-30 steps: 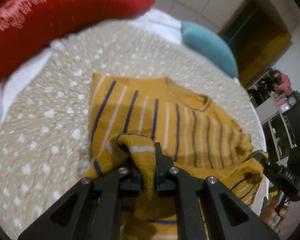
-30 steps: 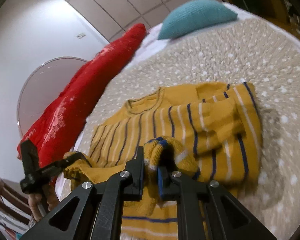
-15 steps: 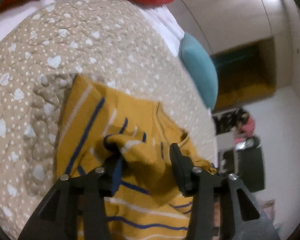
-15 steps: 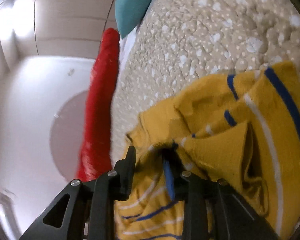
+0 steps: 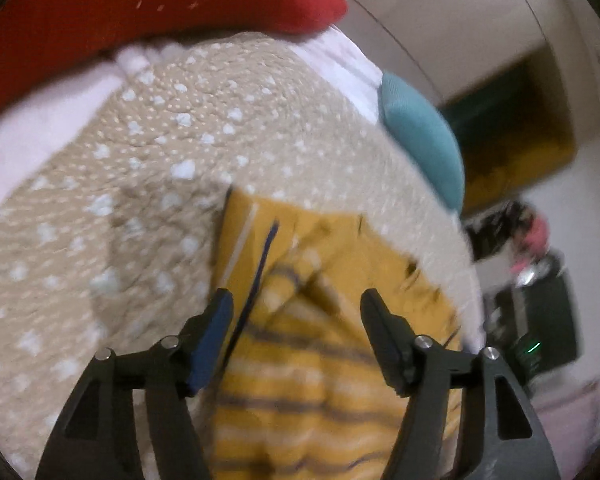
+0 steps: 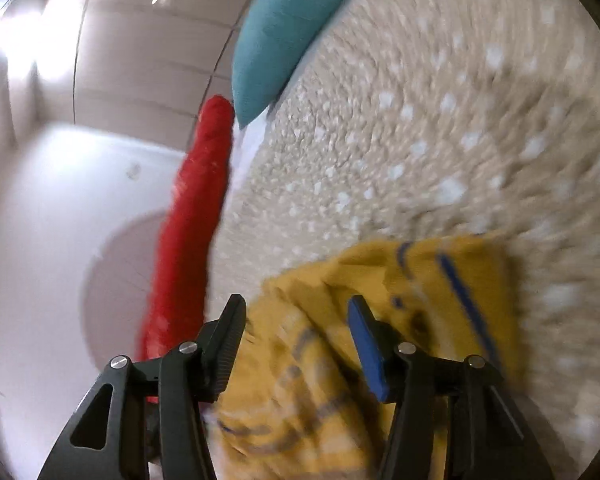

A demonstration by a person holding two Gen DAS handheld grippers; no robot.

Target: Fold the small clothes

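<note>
A small mustard-yellow sweater (image 5: pixel 320 320) with blue and white stripes lies folded over on a beige bedspread (image 5: pixel 100 220) with white hearts. My left gripper (image 5: pixel 296 308) is open just above the sweater, holding nothing. In the right wrist view the same sweater (image 6: pixel 340 360) lies bunched under my right gripper (image 6: pixel 296 312), which is open and empty too. Both views are motion-blurred.
A red pillow (image 5: pixel 120 8) and a teal pillow (image 5: pixel 424 140) lie at the far end of the bed; both also show in the right wrist view, red (image 6: pixel 188 240) and teal (image 6: pixel 284 28). Dark furniture (image 5: pixel 540 320) stands beyond the bed's right edge.
Both grippers were shut on the sweater's hem, carried it over the sweater body, then opened and let it go. The sweater now lies folded over.
</note>
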